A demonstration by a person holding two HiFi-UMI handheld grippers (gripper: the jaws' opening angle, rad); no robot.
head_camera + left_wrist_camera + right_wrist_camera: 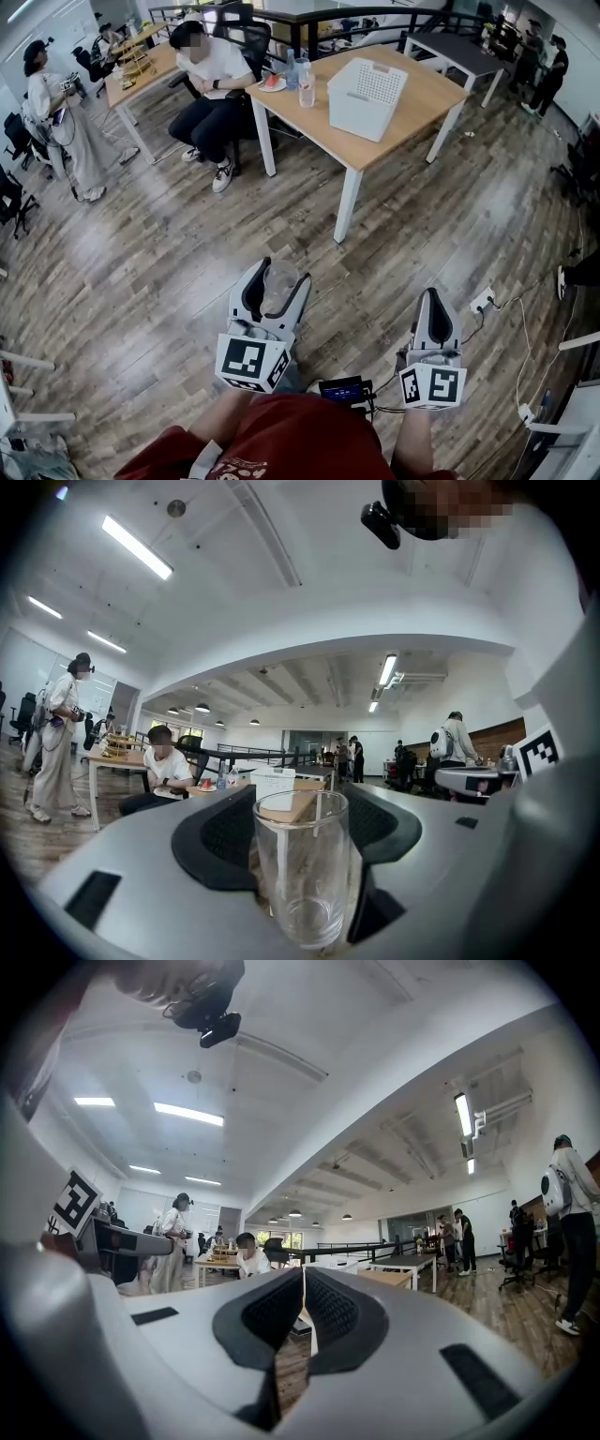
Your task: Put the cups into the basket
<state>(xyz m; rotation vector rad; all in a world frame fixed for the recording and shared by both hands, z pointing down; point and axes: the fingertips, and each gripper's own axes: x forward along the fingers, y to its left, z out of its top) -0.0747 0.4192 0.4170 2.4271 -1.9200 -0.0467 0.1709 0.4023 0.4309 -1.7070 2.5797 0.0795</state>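
A clear glass cup (279, 286) stands upright between the pads of my left gripper (279, 272), which is shut on it and held level over the wooden floor. In the left gripper view the cup (302, 874) fills the gap between the dark pads (220, 832) and looks empty. My right gripper (434, 295) is to its right, shut with nothing in it; in the right gripper view its fingertips (304, 1274) meet. The white perforated basket (367, 98) sits on the wooden table (422, 94) some way ahead of both grippers. I can make it out small in the left gripper view, basket (272, 782).
A person (211, 80) sits at the table's left end, near bottles (305, 84) and a plate (273, 84). Another person (61, 122) stands at far left. A power strip (483, 300) with cables lies on the floor at right. A dark table (459, 47) stands behind.
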